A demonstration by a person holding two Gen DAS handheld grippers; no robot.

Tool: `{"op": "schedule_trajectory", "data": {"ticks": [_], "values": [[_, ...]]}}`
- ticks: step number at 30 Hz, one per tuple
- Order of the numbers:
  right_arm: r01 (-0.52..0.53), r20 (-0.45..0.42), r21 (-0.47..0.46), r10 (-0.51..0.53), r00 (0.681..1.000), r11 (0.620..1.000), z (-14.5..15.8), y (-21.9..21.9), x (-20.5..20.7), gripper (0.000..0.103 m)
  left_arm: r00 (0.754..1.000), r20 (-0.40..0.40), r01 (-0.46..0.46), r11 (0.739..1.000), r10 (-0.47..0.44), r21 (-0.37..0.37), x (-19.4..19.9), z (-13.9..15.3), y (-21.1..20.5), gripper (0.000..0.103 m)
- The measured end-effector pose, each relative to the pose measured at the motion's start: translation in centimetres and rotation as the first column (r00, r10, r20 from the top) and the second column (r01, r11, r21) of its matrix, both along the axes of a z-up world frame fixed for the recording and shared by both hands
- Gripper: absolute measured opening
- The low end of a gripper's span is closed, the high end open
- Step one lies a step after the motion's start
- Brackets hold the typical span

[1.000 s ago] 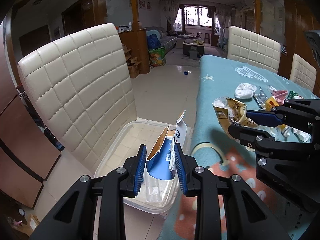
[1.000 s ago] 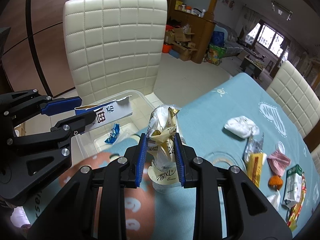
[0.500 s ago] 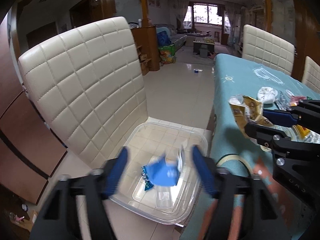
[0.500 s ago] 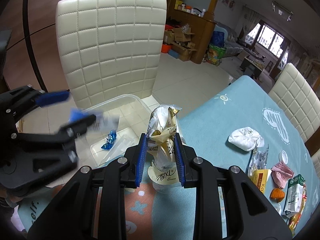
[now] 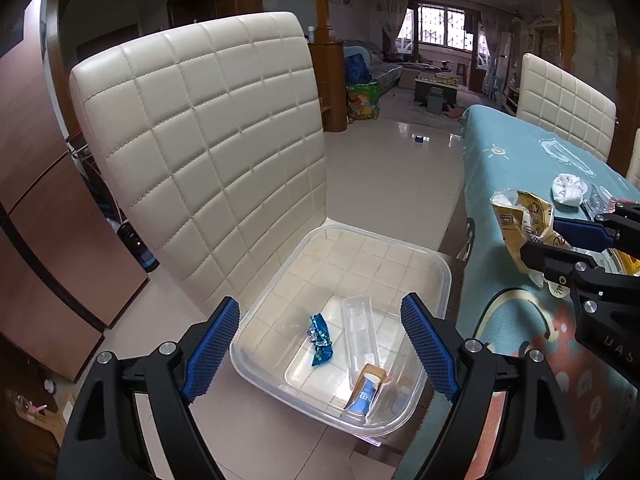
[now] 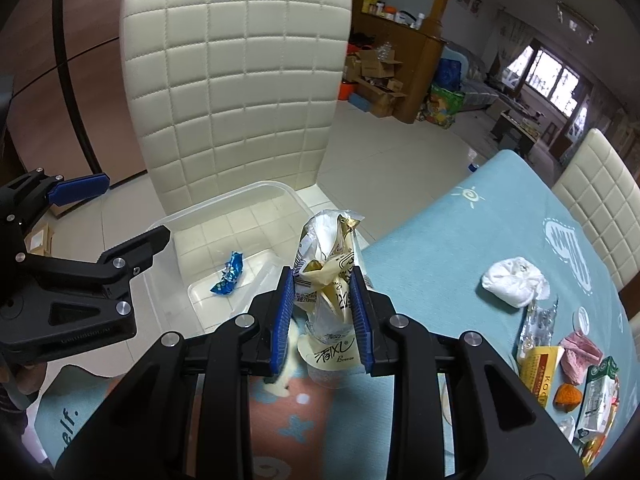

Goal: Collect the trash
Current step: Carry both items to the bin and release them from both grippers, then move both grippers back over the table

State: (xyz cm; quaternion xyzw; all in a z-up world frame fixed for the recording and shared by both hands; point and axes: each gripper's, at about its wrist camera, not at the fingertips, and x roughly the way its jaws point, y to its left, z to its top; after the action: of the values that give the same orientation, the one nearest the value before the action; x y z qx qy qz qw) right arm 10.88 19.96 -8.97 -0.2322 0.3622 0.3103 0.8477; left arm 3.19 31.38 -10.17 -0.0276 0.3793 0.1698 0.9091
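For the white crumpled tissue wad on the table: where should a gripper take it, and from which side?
Grip the tissue wad across its rounded middle, coming from above. It sits as a soft, low lump on the tablecloth, with clear plastic scraps close on its near side and open cloth elsewhere, so a top-down pinch likely avoids snagging them.

You are in a lived-in home, in its dining area opening onto a sitting room. Cream quilted dining chairs point(image 5: 208, 152) stand around a surface under a teal cartoon-print tablecloth point(image 6: 460, 240). Pale glossy floor tiles point(image 5: 396, 168) run to the far end, where a sofa point(image 5: 384, 68), a low coffee table point(image 5: 436, 80) and a barred window point(image 5: 444, 32) with curtains show. Far right of the near chair, a wooden cabinet point(image 6: 404, 72) carries bottles and jars, with cardboard boxes point(image 6: 376, 76) and a colourful bag point(image 6: 444, 106) on the floor beside it.
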Motion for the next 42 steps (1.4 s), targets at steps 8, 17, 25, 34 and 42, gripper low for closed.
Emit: {"op": "schedule_trajectory", "data": {"ticks": [8, 17, 25, 34, 42], "values": [[-0.028, 0.019, 0.002, 0.028, 0.999, 1.0, 0.2, 1.4, -0.5, 0.031, 1.0, 0.004, -0.004, 0.999, 0.004, 0.033, -1.0, 0.2, 0.3, 0.081], [0.017, 0.145, 0.016, -0.02, 0.989, 1.0, 1.2, 1.3, -1.2, 0.088, 1.0, 0.011, -0.03, 0.999, 0.029, 0.031, -1.5, 0.4, 1.1, 0.081], [0.05, 0.128, 0.025, -0.053, 0.99, 0.998, 1.6, -0.3, -1.4, 0.088, 0.999, 0.025, -0.021, 1.0, 0.021, 0.01, -1.9, 1.2, 0.7, 0.081], [0.088, 0.146, 0.053, -0.095, 0.985, 0.995, 3.0, -3.4, -3.2, 0.088, 0.998, 0.054, 0.019, 1.0, -0.02, 0.018, -3.0, 3.3, -1.8, 0.081], [0.193, 0.169, 0.094, -0.206, 0.964, 0.977, 4.4, -10.2, -4.0, 0.09, 0.992, 0.072, 0.106, 0.994, -0.107, 0.028, -3.0, 4.9, -6.8, 0.081]]}}
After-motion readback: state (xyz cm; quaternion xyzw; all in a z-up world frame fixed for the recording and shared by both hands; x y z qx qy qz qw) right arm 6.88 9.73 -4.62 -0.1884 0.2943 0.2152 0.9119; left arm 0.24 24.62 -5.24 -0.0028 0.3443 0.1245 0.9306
